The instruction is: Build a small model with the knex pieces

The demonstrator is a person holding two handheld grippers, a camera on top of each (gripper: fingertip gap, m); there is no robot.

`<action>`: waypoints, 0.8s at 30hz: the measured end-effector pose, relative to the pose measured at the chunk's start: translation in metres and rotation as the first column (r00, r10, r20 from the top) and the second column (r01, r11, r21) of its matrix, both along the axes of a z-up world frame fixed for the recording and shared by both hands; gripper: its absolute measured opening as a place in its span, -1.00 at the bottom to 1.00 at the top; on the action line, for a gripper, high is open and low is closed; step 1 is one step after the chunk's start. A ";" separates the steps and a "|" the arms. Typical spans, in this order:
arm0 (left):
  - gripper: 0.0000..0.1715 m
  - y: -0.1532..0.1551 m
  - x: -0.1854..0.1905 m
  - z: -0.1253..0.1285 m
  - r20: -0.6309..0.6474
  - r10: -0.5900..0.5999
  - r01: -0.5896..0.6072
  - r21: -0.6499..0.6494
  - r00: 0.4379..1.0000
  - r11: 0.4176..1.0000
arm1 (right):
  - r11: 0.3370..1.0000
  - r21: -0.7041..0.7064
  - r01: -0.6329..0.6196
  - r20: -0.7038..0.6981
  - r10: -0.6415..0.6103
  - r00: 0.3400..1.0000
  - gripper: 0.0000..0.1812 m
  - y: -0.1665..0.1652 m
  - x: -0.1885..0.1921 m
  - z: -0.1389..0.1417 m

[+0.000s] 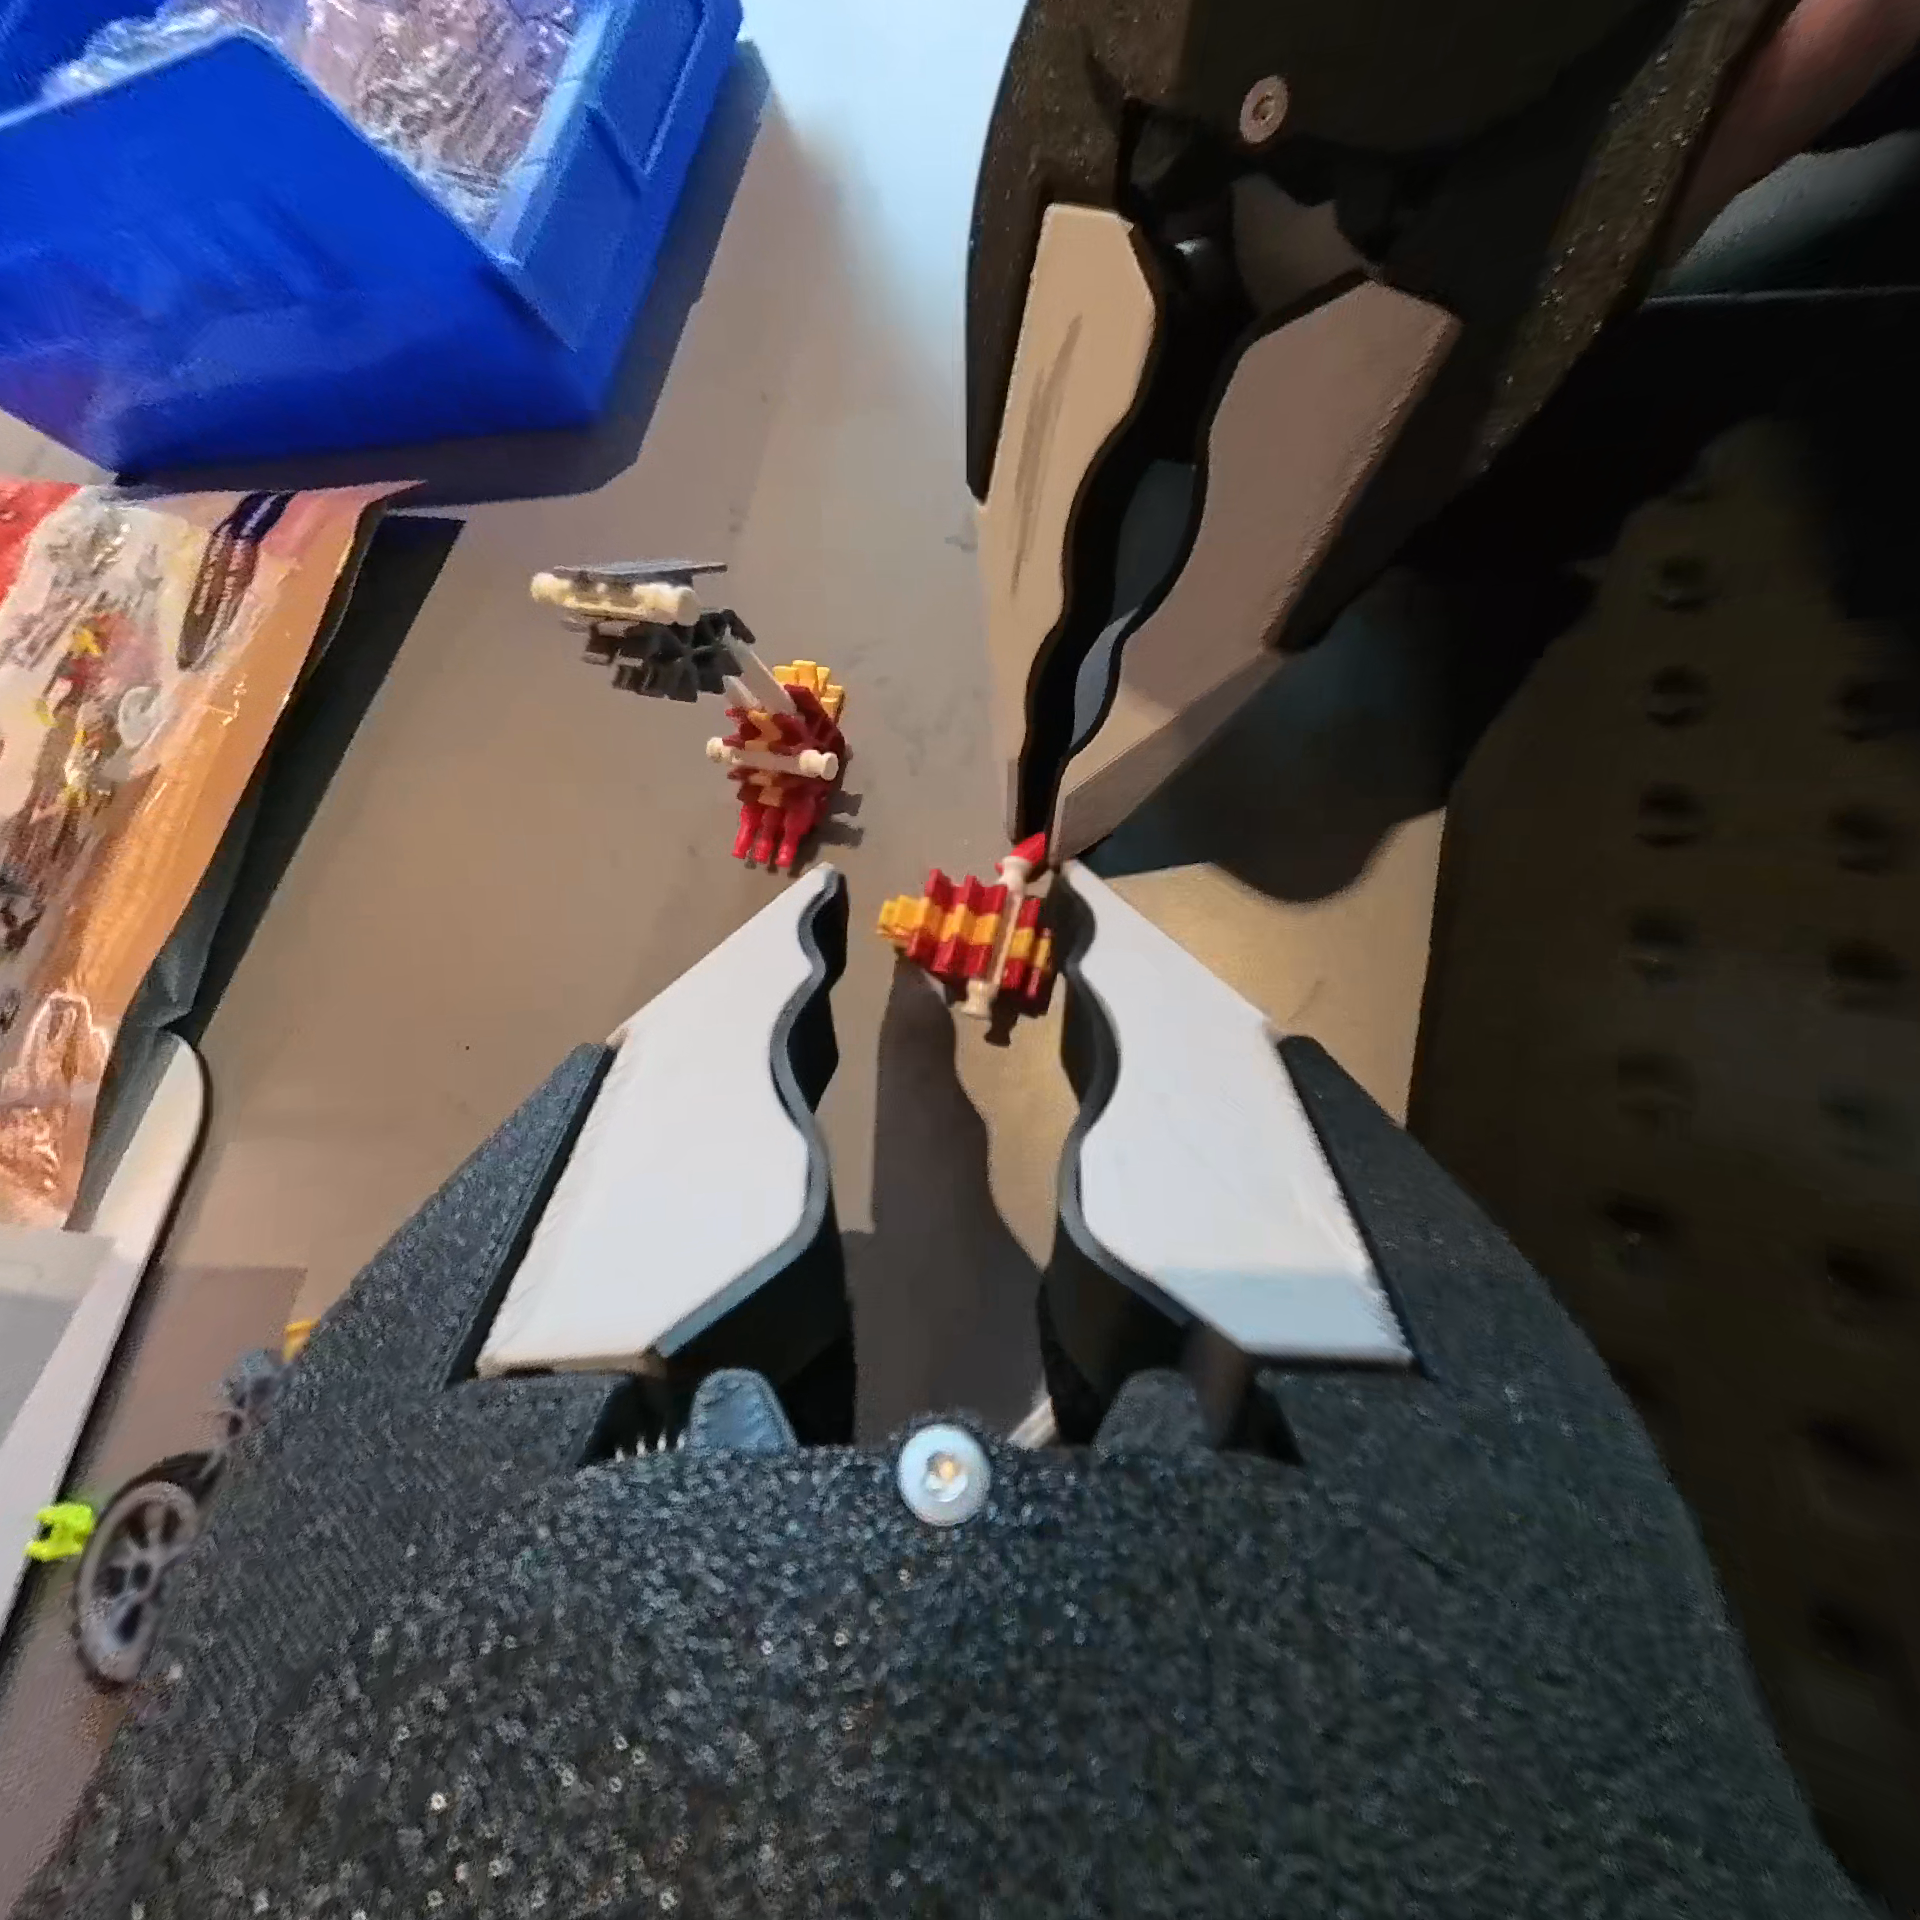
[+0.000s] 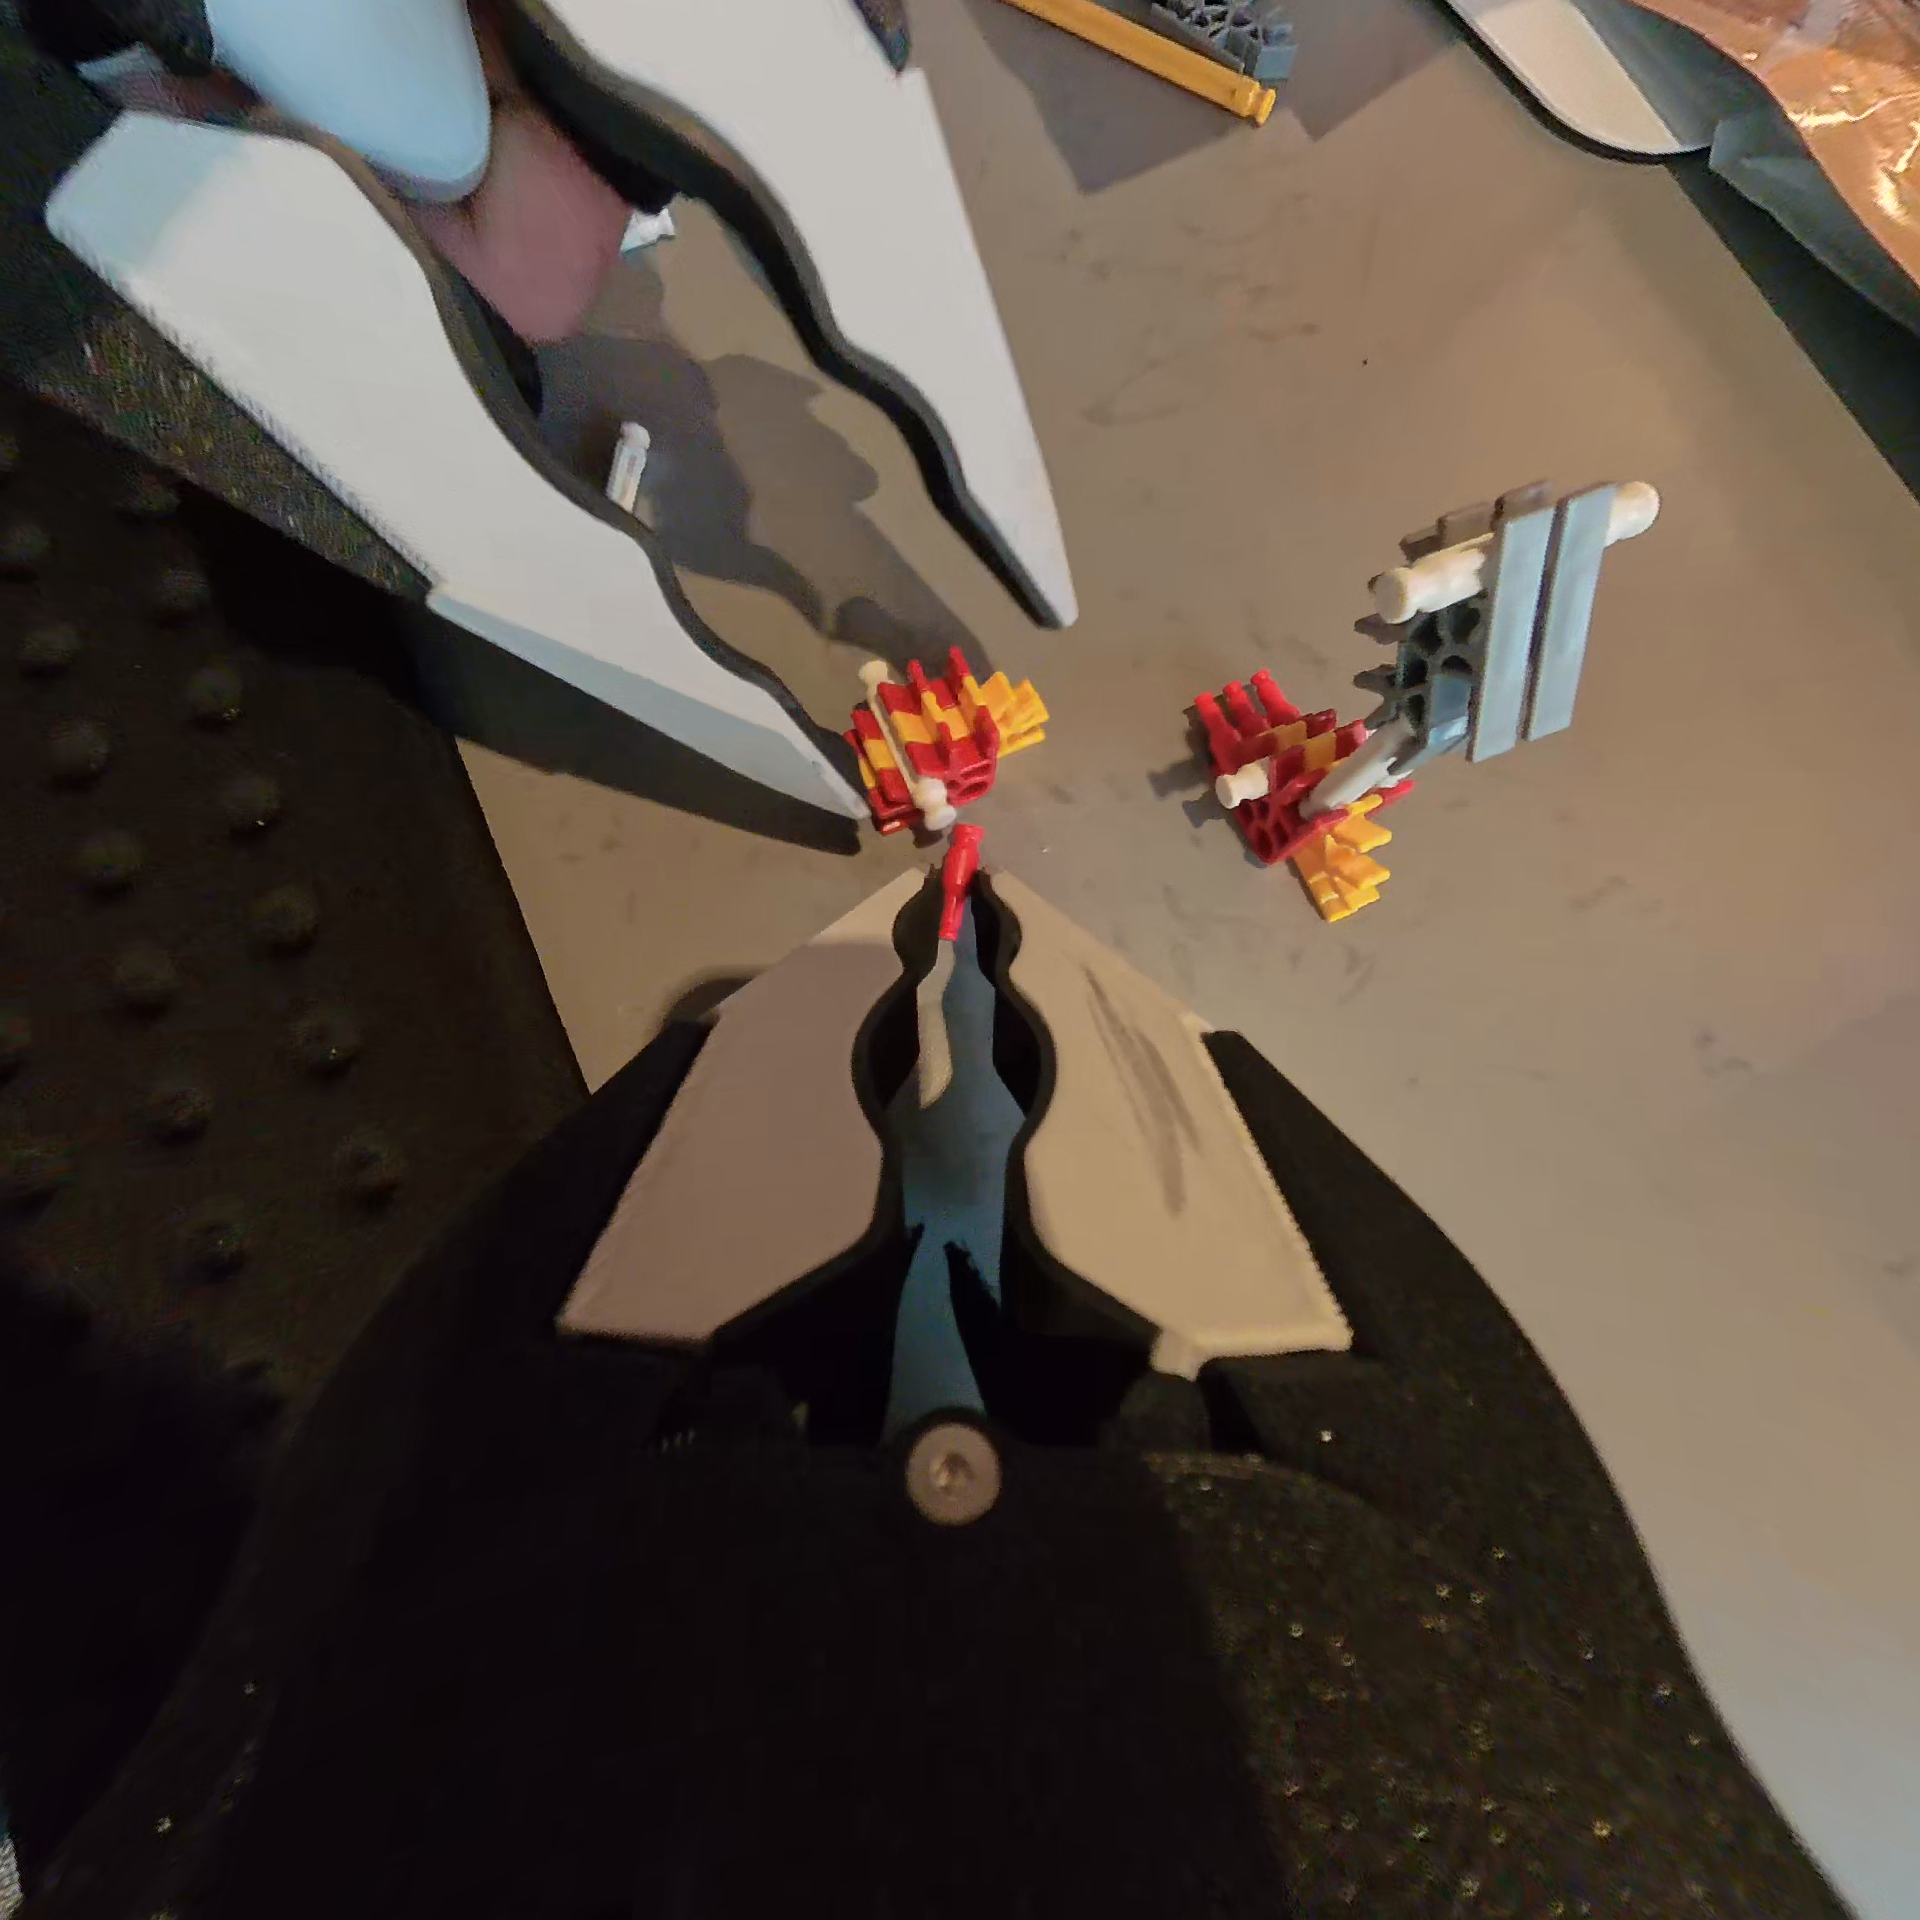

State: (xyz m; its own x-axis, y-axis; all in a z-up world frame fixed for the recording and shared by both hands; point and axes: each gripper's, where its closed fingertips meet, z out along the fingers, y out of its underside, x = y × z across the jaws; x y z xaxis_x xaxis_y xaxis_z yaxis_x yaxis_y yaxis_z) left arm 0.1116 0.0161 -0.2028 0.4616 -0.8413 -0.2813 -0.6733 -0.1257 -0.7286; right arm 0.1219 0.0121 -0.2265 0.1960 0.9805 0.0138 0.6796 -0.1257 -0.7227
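Observation:
My left gripper (image 1: 948, 885) is open. A small stack of red and yellow connectors on a white rod (image 1: 971, 935) lies on the grey table between its fingertips, against the right-hand finger (image 1: 1143, 1060). My right gripper (image 2: 956, 885) is shut on a short red rod (image 2: 961, 873), whose free end points at the stack (image 2: 945, 743), close to the white rod's end. In the left wrist view the right gripper (image 1: 1039, 847) comes in from above. In the right wrist view the left gripper (image 2: 951, 712) straddles the stack from the upper left.
A second red-and-yellow stack joined to grey connectors and white rods (image 1: 769, 748) (image 2: 1351, 748) lies nearby. A blue bin (image 1: 312, 260) and a printed sheet (image 1: 125, 779) are at the left, with a wheel (image 1: 130, 1569). A black studded mat (image 2: 208, 883) borders the table. A yellow rod (image 2: 1143, 52) lies farther off. The tips of both grippers are at nearly the same place. The wheel (image 1: 130, 1569) is about equally far from each gripper, around 25 cm.

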 end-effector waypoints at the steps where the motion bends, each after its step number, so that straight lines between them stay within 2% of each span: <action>1: -0.49 0.000 -0.002 0.000 -0.010 -0.023 0.023 -0.019 1.000 1.000 | 1.000 -0.001 -0.001 0.000 0.001 1.000 -0.95 0.000 0.000 0.000; 4: -0.35 0.000 -0.010 -0.001 -0.033 -0.113 0.109 -0.098 0.993 0.989 | 1.000 0.000 -0.004 0.000 0.004 1.000 -0.95 0.000 0.000 0.000; 7: -0.32 -0.003 -0.012 -0.007 -0.058 -0.248 0.238 -0.138 0.967 0.961 | 1.000 0.000 -0.010 0.001 0.010 1.000 -0.95 0.000 0.000 0.000; 14: -0.54 -0.006 -0.008 -0.020 -0.096 -0.445 0.416 -0.227 0.891 0.881 | 1.000 -0.006 -0.015 -0.001 0.015 1.000 -0.95 -0.001 0.000 0.000; 19: -0.57 -0.002 -0.004 -0.020 -0.072 -0.418 0.396 -0.212 0.905 0.893 | 1.000 -0.011 -0.021 -0.003 0.021 1.000 -0.95 0.000 0.000 0.000; 24: -0.57 0.001 0.000 -0.019 -0.038 -0.240 0.230 -0.170 0.970 0.958 | 1.000 -0.012 -0.011 -0.004 0.011 1.000 -0.95 0.001 0.001 0.000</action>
State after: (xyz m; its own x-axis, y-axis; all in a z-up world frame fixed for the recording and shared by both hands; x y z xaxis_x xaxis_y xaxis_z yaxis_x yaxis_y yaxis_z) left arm 0.1111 0.0167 -0.2222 0.2323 -0.9608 -0.1511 -0.7383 -0.0730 -0.6705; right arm 0.1224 0.0130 -0.2263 0.1855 0.9826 0.0011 0.6782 -0.1272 -0.7238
